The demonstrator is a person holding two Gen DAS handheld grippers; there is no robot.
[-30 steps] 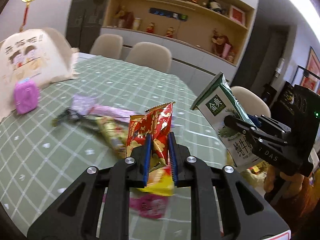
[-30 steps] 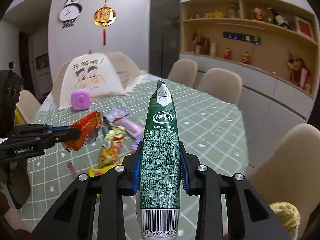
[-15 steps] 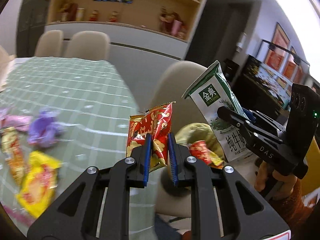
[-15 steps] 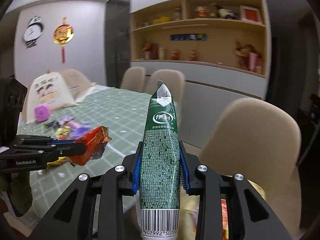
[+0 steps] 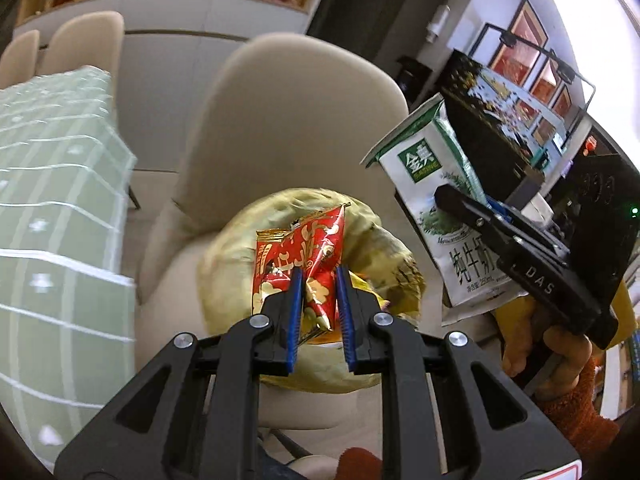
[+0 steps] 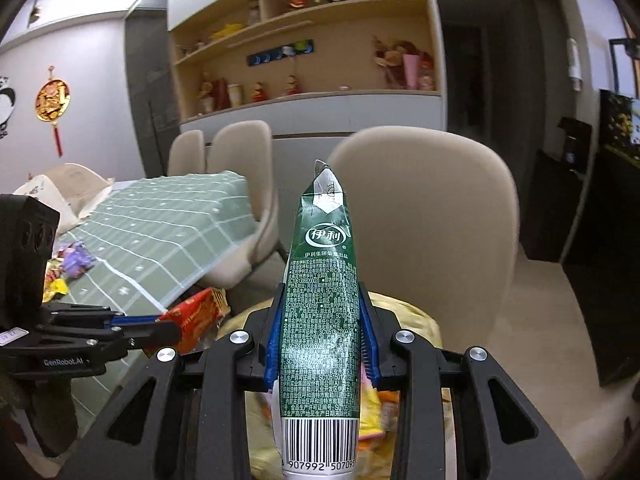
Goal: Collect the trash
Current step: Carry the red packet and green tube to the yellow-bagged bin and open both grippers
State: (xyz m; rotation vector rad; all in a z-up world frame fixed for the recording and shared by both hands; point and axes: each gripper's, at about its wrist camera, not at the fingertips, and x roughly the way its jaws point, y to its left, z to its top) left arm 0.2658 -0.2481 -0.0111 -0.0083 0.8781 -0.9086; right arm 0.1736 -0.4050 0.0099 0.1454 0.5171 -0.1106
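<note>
My left gripper point(image 5: 319, 280) is shut on a crumpled red and gold snack wrapper point(image 5: 304, 256), which hangs over the mouth of a yellowish trash bag point(image 5: 372, 256) resting on a beige chair seat. My right gripper point(image 6: 322, 320) is shut on a flattened green and white milk carton point(image 6: 322, 280), held upright above the same trash bag point(image 6: 420, 320). In the left wrist view the carton point(image 5: 436, 200) and the right gripper point(image 5: 460, 200) stand at the right. In the right wrist view the left gripper point(image 6: 172, 330) with the wrapper point(image 6: 196, 312) sits at the lower left.
A beige chair point(image 5: 288, 128) holds the bag. The table with a green checked cloth point(image 6: 160, 248) lies to the left, with several loose wrappers point(image 6: 72, 264) on it. More chairs point(image 6: 236, 148), a shelf unit point(image 6: 304, 60) and a hand point(image 5: 560, 344) on the right gripper's handle are in view.
Both grippers have swung right, away from the table, and down over the bag on the chair, each still holding its item. The table's litter has slid out of the left wrist view.
</note>
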